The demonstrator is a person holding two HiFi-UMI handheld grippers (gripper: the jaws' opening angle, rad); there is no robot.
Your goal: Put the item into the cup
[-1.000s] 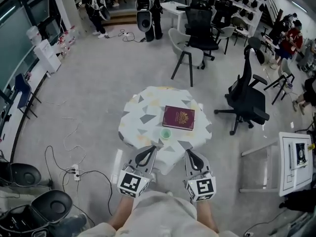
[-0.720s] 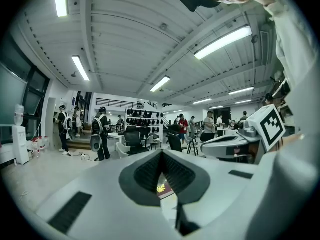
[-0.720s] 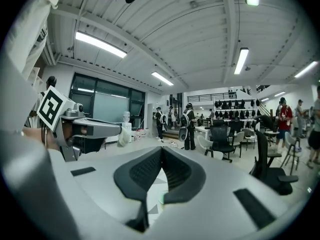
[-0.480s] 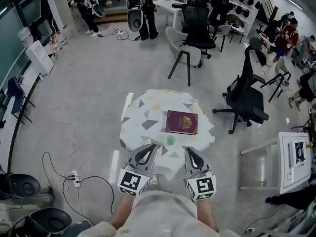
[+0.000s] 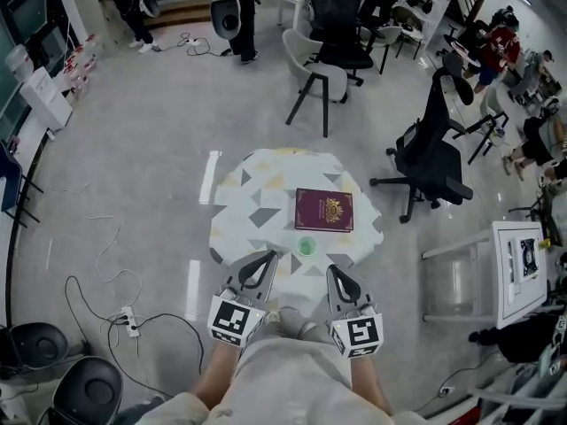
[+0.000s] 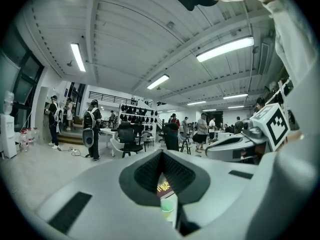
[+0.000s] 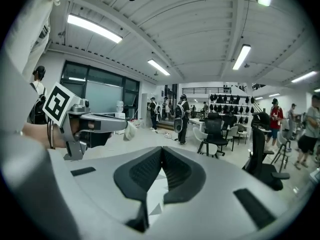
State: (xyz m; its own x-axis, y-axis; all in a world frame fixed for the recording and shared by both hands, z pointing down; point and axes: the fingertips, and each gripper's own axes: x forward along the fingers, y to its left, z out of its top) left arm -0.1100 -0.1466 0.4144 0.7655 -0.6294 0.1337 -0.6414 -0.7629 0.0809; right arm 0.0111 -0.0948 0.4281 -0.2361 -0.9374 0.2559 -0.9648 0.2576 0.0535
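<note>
A small green cup [image 5: 306,246] stands near the front edge of a round table [image 5: 248,228] covered in a patterned cloth. Just behind it lies a maroon book [image 5: 324,209] with a gold emblem. My left gripper [image 5: 269,255] hangs at the table's near edge, left of the cup, its jaws shut. My right gripper [image 5: 330,270] is level with it on the cup's right, also shut. The left gripper view shows the cup [image 6: 168,206] and book [image 6: 163,186] below the closed tips. Nothing shows between either pair of jaws. A pale shape beside the left gripper [image 7: 125,126] may be background.
Black office chairs [image 5: 430,158] stand to the right of the table and a grey chair [image 5: 310,73] behind it. A white side table [image 5: 518,264] is at the right. Cables and a power strip [image 5: 124,317] lie on the floor at the left. People stand far back.
The room has slid down and left in the head view as I come forward. The cup sits slightly nearer the grippers. Both grippers keep the same pose, shut.
</note>
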